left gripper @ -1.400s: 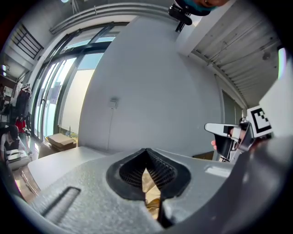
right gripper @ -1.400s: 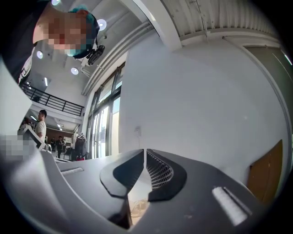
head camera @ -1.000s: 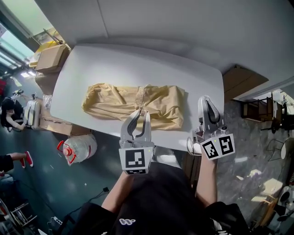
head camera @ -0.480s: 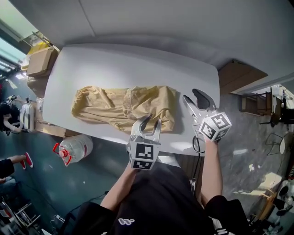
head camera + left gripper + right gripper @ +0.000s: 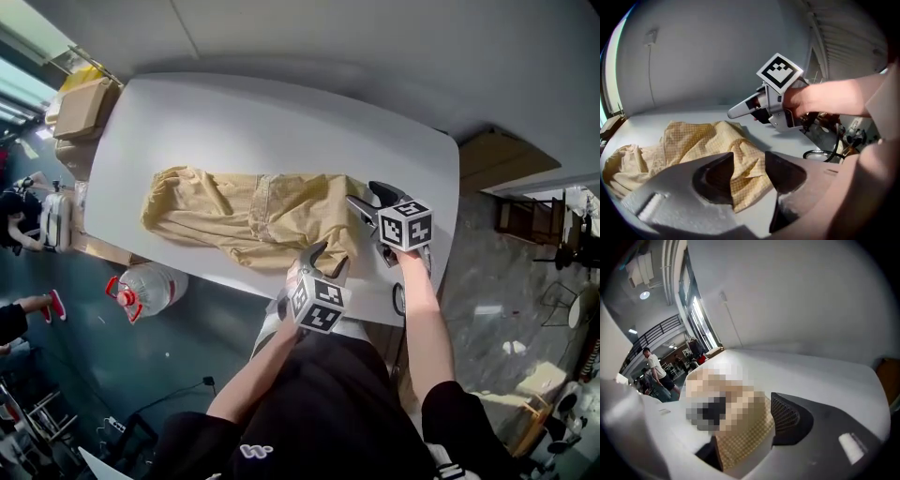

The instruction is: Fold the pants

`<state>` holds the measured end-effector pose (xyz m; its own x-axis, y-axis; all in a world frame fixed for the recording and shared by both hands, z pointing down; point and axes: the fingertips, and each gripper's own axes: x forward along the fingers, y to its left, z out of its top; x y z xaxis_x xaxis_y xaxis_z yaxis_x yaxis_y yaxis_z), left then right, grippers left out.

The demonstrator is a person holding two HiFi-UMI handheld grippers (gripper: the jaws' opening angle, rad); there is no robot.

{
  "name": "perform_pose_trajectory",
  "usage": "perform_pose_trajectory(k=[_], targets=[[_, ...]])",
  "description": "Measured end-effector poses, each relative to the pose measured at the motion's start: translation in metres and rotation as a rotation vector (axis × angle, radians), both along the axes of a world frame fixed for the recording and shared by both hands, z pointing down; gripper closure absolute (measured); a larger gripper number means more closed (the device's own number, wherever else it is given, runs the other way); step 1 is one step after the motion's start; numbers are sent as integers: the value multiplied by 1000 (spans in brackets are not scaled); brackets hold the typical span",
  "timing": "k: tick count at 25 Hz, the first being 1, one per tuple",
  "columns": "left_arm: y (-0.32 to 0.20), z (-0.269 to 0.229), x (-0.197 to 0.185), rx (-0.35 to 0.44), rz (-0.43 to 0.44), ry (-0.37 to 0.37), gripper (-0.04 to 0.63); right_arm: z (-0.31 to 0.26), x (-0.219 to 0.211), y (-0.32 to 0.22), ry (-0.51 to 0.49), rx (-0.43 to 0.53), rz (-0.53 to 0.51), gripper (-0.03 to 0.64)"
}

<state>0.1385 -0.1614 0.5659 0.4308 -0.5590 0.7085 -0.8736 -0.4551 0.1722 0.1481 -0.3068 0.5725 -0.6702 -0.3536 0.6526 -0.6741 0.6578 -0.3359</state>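
1. The white worktop [image 5: 281,122] stretches ahead of both grippers and carries the pants
2. The tan pants [image 5: 253,211] lie across it in a long, rumpled band running off to the left of the two grippers. The legs look laid one over the other, so a lengthwise fold seems done. The band is wrinkled and no crosswise fold shows, and I judge that this is what remains
3. The right gripper [image 5: 364,195] sits at the right end of the pants. Its jaws are apart, and the checked weave lies between them, touching the right-hand pad but not pinched
4. The left gripper [image 5: 326,258] is near it, at the edge of the pants closest to the person. Its jaws are also apart, with a loose corner of the pants between the tips and nothing clamped
5. Both seem placed to take hold of that end, and the grasp is not yet made
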Motion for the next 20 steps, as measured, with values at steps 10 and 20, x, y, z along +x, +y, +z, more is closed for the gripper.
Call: perform_pose_trajectory(k=[10,20], targets=[[6,59,12,-112,-6,-66,395,58,-11,-11,24,-170,34,389],[1,80,7,-156,-11,-99,560,73,-21,0,51,-195,-21,565]])
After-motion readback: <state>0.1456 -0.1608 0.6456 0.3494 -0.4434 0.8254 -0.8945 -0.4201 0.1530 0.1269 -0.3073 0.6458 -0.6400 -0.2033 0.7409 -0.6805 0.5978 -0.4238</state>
